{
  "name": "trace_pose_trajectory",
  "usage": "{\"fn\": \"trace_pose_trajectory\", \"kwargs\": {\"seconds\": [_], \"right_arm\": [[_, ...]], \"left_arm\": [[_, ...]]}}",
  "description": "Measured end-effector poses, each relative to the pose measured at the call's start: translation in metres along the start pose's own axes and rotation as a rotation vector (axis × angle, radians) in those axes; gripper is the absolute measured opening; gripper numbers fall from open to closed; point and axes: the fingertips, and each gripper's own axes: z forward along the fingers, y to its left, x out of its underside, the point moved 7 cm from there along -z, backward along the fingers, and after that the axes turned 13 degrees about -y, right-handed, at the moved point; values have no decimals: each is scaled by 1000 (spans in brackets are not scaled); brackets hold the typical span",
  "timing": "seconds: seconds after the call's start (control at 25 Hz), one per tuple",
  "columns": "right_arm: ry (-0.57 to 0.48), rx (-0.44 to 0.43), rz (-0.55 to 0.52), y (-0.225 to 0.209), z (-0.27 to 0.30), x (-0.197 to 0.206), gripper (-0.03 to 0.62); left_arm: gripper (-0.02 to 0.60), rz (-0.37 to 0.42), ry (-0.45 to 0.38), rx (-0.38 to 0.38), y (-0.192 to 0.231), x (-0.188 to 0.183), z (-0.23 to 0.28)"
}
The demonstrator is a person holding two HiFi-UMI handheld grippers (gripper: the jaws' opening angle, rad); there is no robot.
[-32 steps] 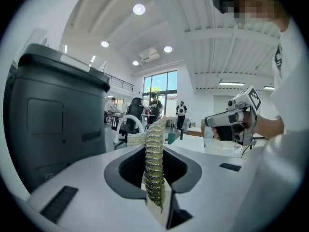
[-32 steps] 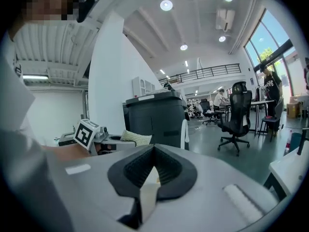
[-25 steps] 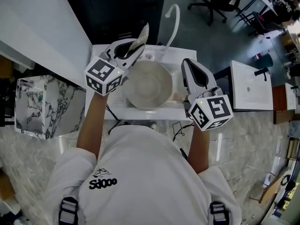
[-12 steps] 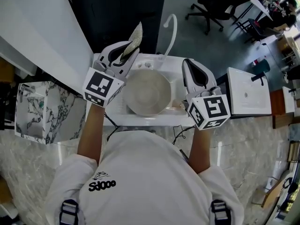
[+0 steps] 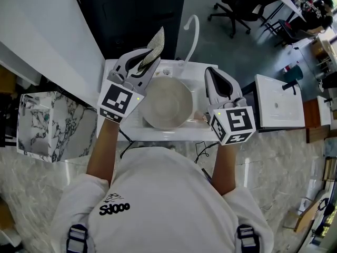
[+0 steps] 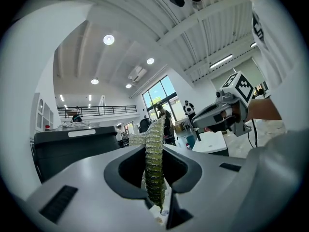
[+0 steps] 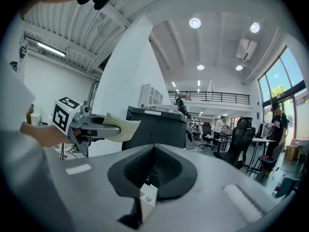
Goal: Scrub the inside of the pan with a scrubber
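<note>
A round pale pan (image 5: 167, 103) sits in a white sink (image 5: 138, 130), straight below me. My left gripper (image 5: 146, 58) is held above the pan's left rim, shut on a thin greenish mesh scrubber (image 5: 156, 40) that sticks out past its tips. In the left gripper view the scrubber (image 6: 155, 158) stands edge-on between the jaws of the left gripper (image 6: 155, 151). My right gripper (image 5: 211, 73) hovers over the pan's right side, shut, with nothing in it. The right gripper view looks across at the left gripper (image 7: 89, 124) and the scrubber (image 7: 120, 127), well above the sink.
A curved white faucet (image 5: 192, 27) rises behind the sink. A marble-patterned block (image 5: 39, 117) stands at the left and a second white basin (image 5: 279, 101) at the right. Office chairs (image 5: 239, 4) and desks fill the floor beyond.
The left gripper with the scrubber has shifted slightly right and its tip points higher. The right gripper has barely moved. The pan lies where it was.
</note>
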Motion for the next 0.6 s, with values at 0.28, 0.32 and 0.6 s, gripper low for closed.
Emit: {"fn": "trace_pose_trajectory", "kwargs": {"seconds": [0.28, 0.32, 0.6], "right_arm": [[2, -12, -6, 5, 0, 1, 9], [4, -13, -5, 6, 0, 2, 9], [5, -13, 0, 10, -3, 3, 9]], "left_arm": [[71, -17, 19, 5, -1, 5, -4], [71, -18, 21, 7, -2, 6, -5], [71, -27, 26, 11, -3, 5, -11]]}}
